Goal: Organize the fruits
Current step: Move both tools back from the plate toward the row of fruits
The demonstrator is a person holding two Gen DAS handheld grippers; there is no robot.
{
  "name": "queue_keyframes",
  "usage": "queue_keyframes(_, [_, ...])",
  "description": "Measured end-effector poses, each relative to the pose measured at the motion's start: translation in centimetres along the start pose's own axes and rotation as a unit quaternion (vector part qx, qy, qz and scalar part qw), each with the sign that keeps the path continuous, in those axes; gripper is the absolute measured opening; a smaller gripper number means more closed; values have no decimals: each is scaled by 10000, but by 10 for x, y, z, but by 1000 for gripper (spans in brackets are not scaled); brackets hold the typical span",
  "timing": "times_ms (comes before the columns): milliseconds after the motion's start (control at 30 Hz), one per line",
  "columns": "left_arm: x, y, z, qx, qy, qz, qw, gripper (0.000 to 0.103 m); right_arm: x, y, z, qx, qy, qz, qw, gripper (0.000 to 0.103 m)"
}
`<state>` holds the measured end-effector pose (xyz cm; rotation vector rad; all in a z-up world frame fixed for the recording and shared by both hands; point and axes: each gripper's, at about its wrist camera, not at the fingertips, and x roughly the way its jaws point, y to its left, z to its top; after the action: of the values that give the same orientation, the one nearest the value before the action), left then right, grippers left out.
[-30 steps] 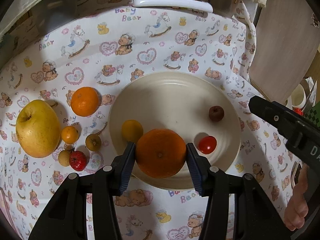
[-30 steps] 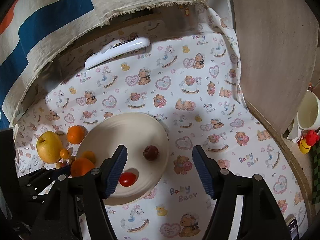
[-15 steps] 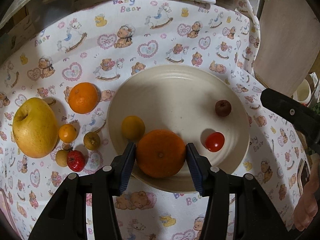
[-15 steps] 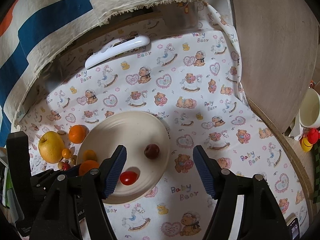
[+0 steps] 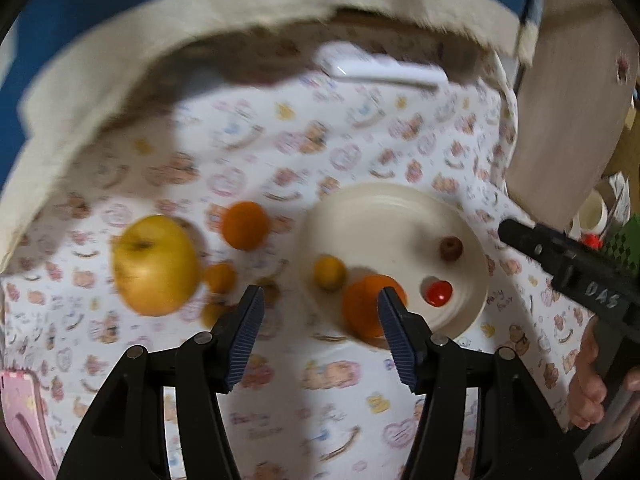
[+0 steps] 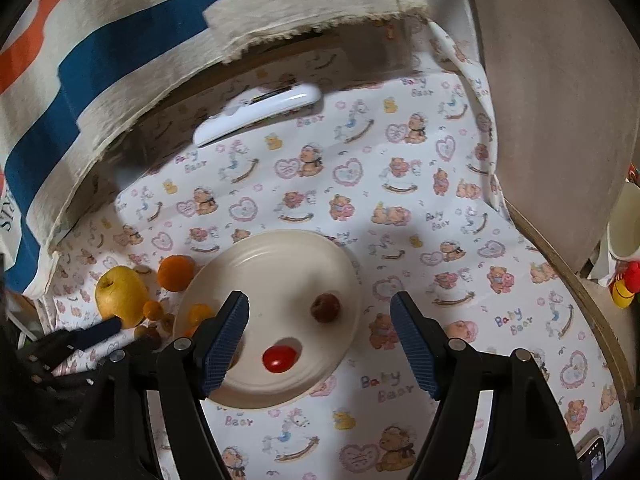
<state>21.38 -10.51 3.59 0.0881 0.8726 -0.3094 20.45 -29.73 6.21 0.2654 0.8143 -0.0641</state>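
So far the plate (image 5: 400, 204) holds four fruits, a big orange (image 5: 362, 308) among them, while the apple (image 5: 154, 266), another orange (image 5: 245, 225) and small fruits wait on the table (image 6: 420, 168); left gripper (image 5: 320, 332) and right gripper (image 6: 320, 342) are both opening, empty.

Cream plate (image 6: 276, 256); white cloth (image 6: 440, 240) printed with pink hearts, brown bears; yellow apple (image 6: 120, 294); orange orange (image 5: 362, 308); red tomato (image 6: 279, 358); blue, orange and cream banner (image 6: 100, 48).
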Motion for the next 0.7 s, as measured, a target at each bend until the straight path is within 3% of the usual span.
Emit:
queue_keyframes(133, [-25,20,-9,-190,-380,110,9990,62,0,11,-4,-206,-84,-72,9997,75])
queue_keyframes(233, [-37,30,-19,-230,-735,265,9967,71,2,17,-7,-299,-111,-28,9995,75])
queue_keyframes(400, [-43,48,-30,-518,-1302,246,9898,95,3,28,-12,-496,-229,-34,9985,79])
queue_keyframes(500, [-39,56,-30,-492,-1371,214,9891,97,4,33,-14,-586,-312,-29,9978,84])
queue_keyframes(567, [-41,58,-34,-431,-1529,380,9866,102,4,36,-16,-630,-344,10,9974,85])
queue_keyframes(700, [-44,59,-39,-212,-1875,589,9803,102,4,38,-18,-616,-482,-31,9969,89])
